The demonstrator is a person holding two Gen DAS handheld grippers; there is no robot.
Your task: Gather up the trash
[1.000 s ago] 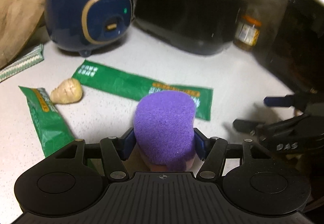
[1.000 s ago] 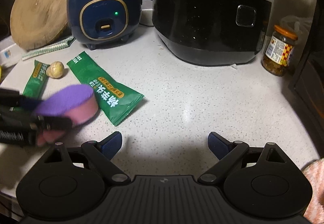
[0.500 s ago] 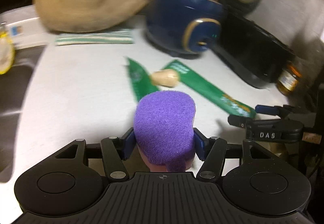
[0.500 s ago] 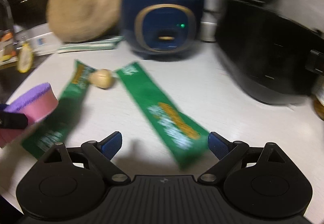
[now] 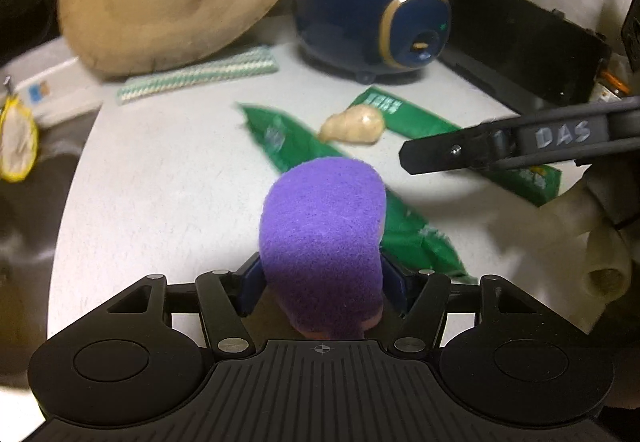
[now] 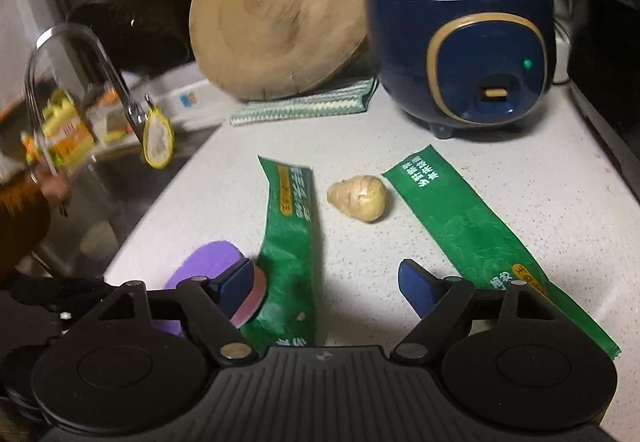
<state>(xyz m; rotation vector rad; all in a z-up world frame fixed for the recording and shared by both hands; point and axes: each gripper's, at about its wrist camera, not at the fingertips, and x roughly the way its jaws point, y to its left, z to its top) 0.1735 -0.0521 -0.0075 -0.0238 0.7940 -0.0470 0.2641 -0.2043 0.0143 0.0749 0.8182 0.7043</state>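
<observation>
Above the counter (image 6: 500, 170), left gripper (image 5: 320, 278) jaws clamp a sponge (image 5: 324, 226); right gripper (image 6: 324, 282) jaws, just narrowing, gape empty over wrappers (image 6: 292, 242).

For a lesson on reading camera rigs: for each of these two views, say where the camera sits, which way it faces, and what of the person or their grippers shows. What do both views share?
Left wrist: on the left gripper, angled down at the counter; its jaws grip a purple sponge; the right gripper crosses at right.
Right wrist: on the right gripper, angled down toward the blue cooker; jaws open, just been closing, nothing between.
Shared: two green wrappers, ginger piece, wooden board.
</observation>
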